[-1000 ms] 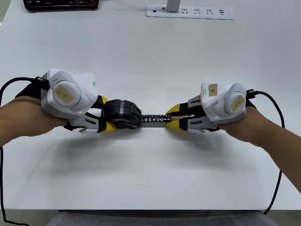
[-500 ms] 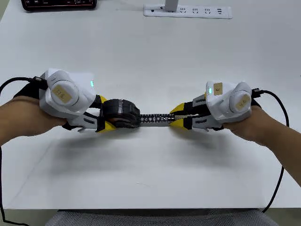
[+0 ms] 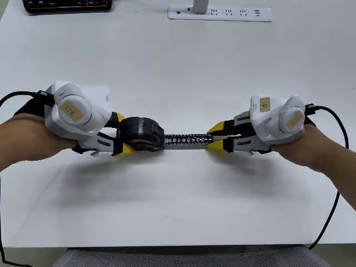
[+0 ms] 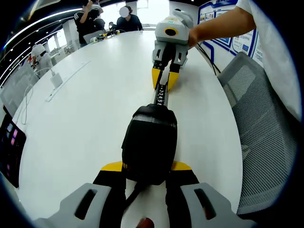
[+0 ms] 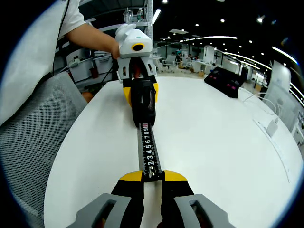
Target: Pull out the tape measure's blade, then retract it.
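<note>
Black-cased tape measure (image 3: 142, 133) at the near middle of the white table (image 3: 178, 72), its body clamped between the yellow-tipped jaws of the left gripper (image 3: 123, 134). Its blade (image 3: 186, 141) is drawn out a short way and runs straight, numbered face up, to the right gripper (image 3: 216, 137), whose jaws are clenched on the blade's free end. Each gripper is held in one hand of the person; at the table's far edge lie a white power strip (image 3: 219, 12) and a dark device (image 3: 67, 4).
</note>
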### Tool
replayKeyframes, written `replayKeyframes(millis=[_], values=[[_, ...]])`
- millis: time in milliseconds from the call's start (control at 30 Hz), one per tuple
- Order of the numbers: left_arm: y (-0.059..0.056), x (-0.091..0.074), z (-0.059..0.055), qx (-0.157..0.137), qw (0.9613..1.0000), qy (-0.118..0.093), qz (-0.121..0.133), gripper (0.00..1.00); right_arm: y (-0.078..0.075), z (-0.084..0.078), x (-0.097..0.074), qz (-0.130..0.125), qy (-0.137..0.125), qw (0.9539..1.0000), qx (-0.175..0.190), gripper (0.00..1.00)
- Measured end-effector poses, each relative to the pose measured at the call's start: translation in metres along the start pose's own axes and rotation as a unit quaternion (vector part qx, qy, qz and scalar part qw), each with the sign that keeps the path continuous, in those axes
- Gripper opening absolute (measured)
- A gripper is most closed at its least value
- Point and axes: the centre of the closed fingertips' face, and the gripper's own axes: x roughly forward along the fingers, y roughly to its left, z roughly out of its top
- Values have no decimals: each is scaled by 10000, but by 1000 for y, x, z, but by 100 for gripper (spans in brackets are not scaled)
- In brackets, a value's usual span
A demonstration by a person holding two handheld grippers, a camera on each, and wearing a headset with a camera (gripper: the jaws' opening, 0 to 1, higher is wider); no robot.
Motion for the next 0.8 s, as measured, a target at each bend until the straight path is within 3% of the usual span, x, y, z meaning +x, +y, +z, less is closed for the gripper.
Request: replayKeyframes(millis=[800], values=[[0,1,1,29,10000,24,-13,27,-1,-21,-21,-110,150,9998,107,9]])
